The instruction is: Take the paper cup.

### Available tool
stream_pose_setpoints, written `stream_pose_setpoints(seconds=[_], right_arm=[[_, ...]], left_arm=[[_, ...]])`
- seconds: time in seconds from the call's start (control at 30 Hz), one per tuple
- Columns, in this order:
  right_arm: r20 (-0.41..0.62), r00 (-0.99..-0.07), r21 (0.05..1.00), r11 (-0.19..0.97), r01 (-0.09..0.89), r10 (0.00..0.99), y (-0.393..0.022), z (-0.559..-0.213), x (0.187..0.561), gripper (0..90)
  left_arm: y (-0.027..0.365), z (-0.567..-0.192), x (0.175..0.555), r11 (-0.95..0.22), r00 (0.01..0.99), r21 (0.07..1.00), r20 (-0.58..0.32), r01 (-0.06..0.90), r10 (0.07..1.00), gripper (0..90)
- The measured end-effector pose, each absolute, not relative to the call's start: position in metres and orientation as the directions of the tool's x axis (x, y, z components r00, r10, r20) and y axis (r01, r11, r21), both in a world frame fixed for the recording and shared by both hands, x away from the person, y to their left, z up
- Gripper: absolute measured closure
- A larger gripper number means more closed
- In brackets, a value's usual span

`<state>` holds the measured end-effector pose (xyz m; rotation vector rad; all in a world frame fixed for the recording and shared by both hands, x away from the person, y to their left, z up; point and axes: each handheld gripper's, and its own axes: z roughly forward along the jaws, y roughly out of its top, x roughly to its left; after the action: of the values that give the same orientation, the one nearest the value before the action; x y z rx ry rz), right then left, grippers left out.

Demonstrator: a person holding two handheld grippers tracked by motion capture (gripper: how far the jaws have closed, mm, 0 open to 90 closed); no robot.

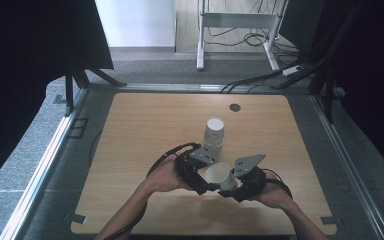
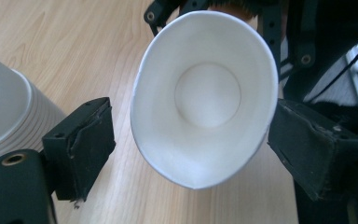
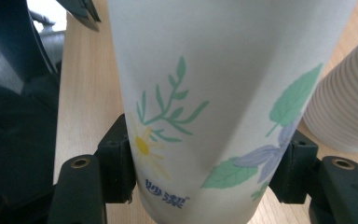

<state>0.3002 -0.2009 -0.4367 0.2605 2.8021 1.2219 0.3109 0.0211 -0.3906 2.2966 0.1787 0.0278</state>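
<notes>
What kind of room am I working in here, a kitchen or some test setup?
Likely a lab recording bay, not a kitchen: bare wooden table, black curtains on both sides, loose cables on the floor beyond.

Lower centre: both grippers, left gripper (image 1: 200, 172) and right gripper (image 1: 240, 182), flank a white cup (image 1: 218, 176); cup stack (image 1: 213, 132) stands just above.

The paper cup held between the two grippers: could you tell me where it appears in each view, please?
High view: the held cup sits low centre, mouth up, between both grippers.
Left gripper view: centre, its open mouth facing the camera, squeezed oval.
Right gripper view: it fills the middle, floral side showing, clamped between the jaws.
Shared landmark: the stack of cups, at the left edge and the right edge.
</notes>
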Motion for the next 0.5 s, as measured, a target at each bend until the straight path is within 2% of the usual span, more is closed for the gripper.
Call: stream_pose_setpoints(seconds=[0.23, 0.5], right_arm=[[0.009, -0.985, 0.783, 0.611, 0.116, 0.175, -0.204, -0.439, 0.298, 36.2], [0.035, -0.986, 0.81, 0.573, 0.124, 0.163, -0.205, -0.444, 0.297, 36.1]], left_arm=[[0.024, -0.398, 0.312, -0.576, 0.989, 0.806, -0.08, 0.139, 0.126, 14.8], [0.023, -0.406, 0.314, -0.49, 0.987, 0.856, -0.14, 0.163, 0.084, 20.3]])
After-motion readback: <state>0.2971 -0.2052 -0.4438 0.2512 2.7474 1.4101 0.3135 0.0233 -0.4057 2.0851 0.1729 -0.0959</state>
